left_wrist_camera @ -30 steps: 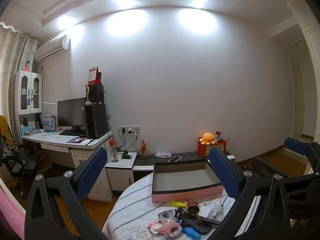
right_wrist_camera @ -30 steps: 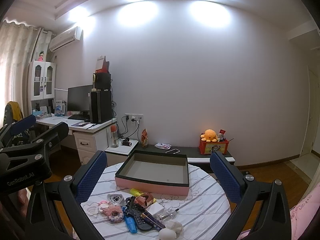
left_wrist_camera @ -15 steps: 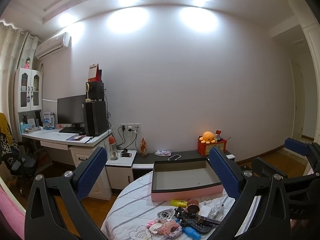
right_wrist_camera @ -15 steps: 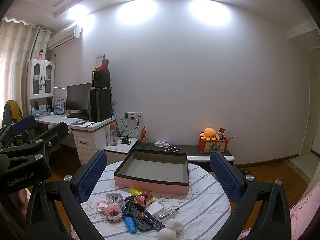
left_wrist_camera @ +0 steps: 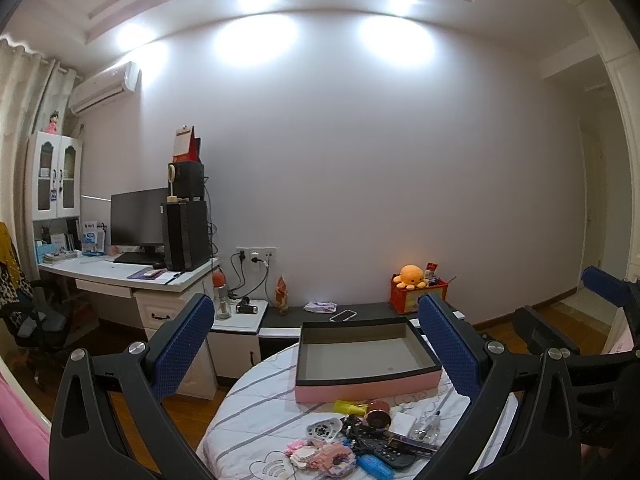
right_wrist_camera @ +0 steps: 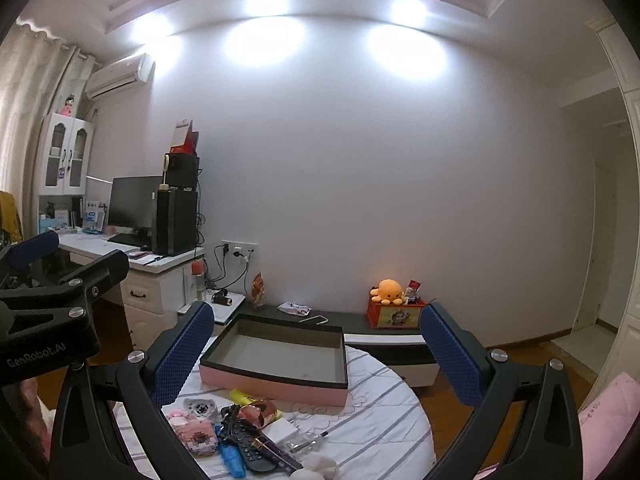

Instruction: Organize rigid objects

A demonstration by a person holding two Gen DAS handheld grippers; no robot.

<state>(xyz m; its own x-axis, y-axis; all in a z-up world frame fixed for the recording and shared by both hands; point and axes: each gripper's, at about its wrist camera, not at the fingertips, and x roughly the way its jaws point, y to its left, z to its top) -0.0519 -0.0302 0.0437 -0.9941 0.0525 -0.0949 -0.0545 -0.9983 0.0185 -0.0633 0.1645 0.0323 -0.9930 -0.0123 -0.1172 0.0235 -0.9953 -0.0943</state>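
Observation:
A pink tray with a dark rim lies empty on the round table. In front of it sits a heap of small items: a yellow marker, a copper tape roll, a black remote, a blue lighter, a pink block toy and a white charger. My left gripper and right gripper both stand open above the table, holding nothing.
The table has a white striped cloth. Behind it runs a low dark bench with an orange octopus plush on a red box. A desk with monitor stands at left. Each gripper shows at the other view's edge.
Both views have tilted slightly, so the tray and heap sit a little higher in frame. Both grippers stay open; nothing on the table has moved.

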